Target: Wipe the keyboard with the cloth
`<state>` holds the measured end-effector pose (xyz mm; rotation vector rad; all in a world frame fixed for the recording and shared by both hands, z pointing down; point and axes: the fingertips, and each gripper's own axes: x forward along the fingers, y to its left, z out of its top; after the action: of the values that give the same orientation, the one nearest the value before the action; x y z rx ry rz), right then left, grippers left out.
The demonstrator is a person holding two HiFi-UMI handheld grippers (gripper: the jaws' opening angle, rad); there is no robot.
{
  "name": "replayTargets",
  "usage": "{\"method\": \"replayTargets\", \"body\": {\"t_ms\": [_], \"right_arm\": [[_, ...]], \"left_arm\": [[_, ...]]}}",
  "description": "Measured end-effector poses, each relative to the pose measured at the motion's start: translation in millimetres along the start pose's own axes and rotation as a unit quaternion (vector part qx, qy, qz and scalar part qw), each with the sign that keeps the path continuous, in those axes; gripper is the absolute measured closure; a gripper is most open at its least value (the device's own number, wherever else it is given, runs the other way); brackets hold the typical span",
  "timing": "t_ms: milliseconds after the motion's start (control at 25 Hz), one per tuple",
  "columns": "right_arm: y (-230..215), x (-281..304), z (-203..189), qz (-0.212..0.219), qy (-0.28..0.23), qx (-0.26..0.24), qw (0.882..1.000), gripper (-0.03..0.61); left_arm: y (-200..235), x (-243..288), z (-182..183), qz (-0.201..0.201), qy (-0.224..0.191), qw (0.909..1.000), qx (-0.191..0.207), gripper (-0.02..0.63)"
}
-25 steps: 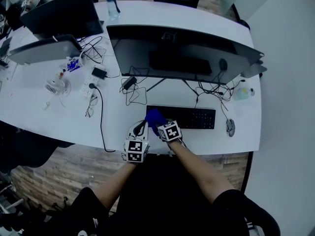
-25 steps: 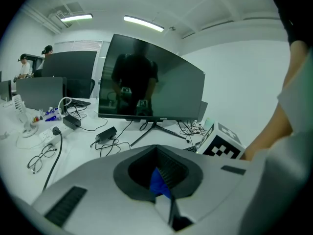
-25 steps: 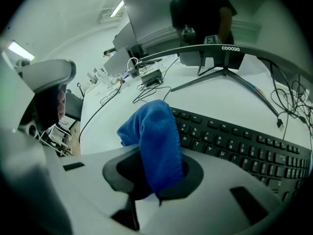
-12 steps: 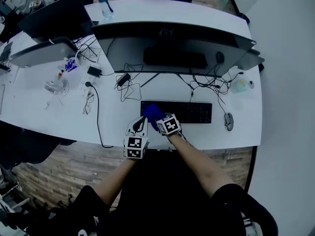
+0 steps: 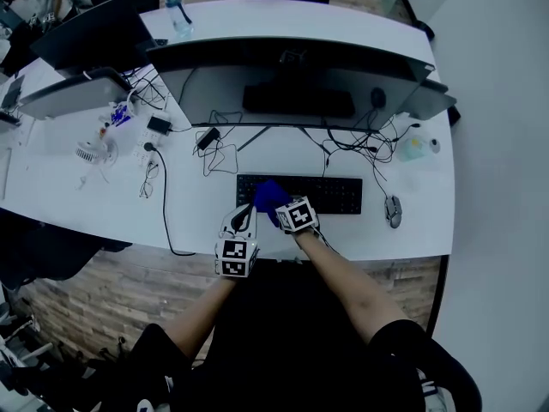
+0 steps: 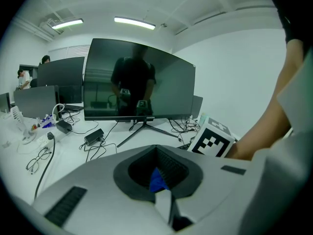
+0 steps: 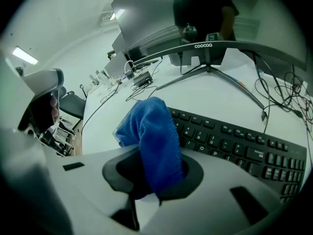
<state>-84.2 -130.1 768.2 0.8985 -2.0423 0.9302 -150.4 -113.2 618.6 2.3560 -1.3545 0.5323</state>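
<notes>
A black keyboard point(image 5: 322, 194) lies on the white desk point(image 5: 206, 217) in front of a wide monitor. My right gripper point(image 5: 281, 209) is shut on a blue cloth point(image 5: 271, 196), which rests over the keyboard's left part. In the right gripper view the cloth point(image 7: 152, 136) bulges up out of the right gripper point(image 7: 148, 192), with the keyboard point(image 7: 234, 148) just beyond. My left gripper point(image 5: 241, 221) sits over the desk to the left of the cloth, near the keyboard's left end. In its own view the left gripper point(image 6: 164, 199) looks shut and holds nothing.
A wide monitor point(image 5: 292, 80) stands behind the keyboard with tangled cables point(image 5: 360, 153) beneath it. A mouse point(image 5: 393, 210) lies right of the keyboard. Glasses point(image 5: 147, 183), a power strip point(image 5: 153, 136) and a small fan point(image 5: 90, 153) lie at the left. The desk's front edge runs close under both grippers.
The right gripper has slid the blue cloth a little to the right along the keyboard's left part. The left gripper has kept its place beside it.
</notes>
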Motion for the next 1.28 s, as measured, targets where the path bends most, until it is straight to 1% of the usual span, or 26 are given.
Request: {"method": "replayTargets", "body": {"t_ms": [120,280,440,680,800,880,960,1160,1280], "right_arm": [[-7.4,-4.6,-2.5,-0.004,0.003,-0.004,1.0,0.485],[-16.6,-11.7,-5.2,0.004,0.0,-0.007,1.0,0.485],[-33.6,-22.0,-13.4,0.009,0.005,-0.007,1.0,0.486],[-53.9,-35.5,-23.1,0.014,0.015,-0.002,1.0,0.486],[-60.7,-41.1,-26.9,0.014,0.021,-0.016,1.0,0.486],[-66.8,-45.1,-30.0,0.018,0.022,-0.017,0.999,0.486],[-73.6,-48.5,-31.2,0.023,0.019,-0.008,1.0,0.488],[-82.6,-55.8,-37.3,0.032,0.026,-0.015,0.999,0.488],[-89.1,-60.5,-38.7,0.035,0.019,-0.016,0.999,0.488]], "left_arm": [[-8.1,4.3,4.6,0.004,-0.004,1.0,0.001,0.611],[-19.4,8.0,15.3,0.012,-0.015,0.9998,-0.003,0.611],[-33.8,12.6,14.3,0.014,-0.018,0.9997,-0.001,0.611],[-52.2,24.4,13.4,0.018,-0.022,0.9994,-0.018,0.611],[-63.4,31.1,10.1,0.014,-0.018,0.9996,-0.017,0.611],[-69.8,34.9,8.5,0.016,-0.015,0.9995,-0.021,0.611],[-74.9,39.5,10.8,0.019,-0.016,0.9994,-0.022,0.611],[-87.2,43.3,16.6,0.026,-0.021,0.9991,-0.027,0.611],[-96.0,48.5,17.4,0.025,-0.021,0.9991,-0.026,0.611]]}}
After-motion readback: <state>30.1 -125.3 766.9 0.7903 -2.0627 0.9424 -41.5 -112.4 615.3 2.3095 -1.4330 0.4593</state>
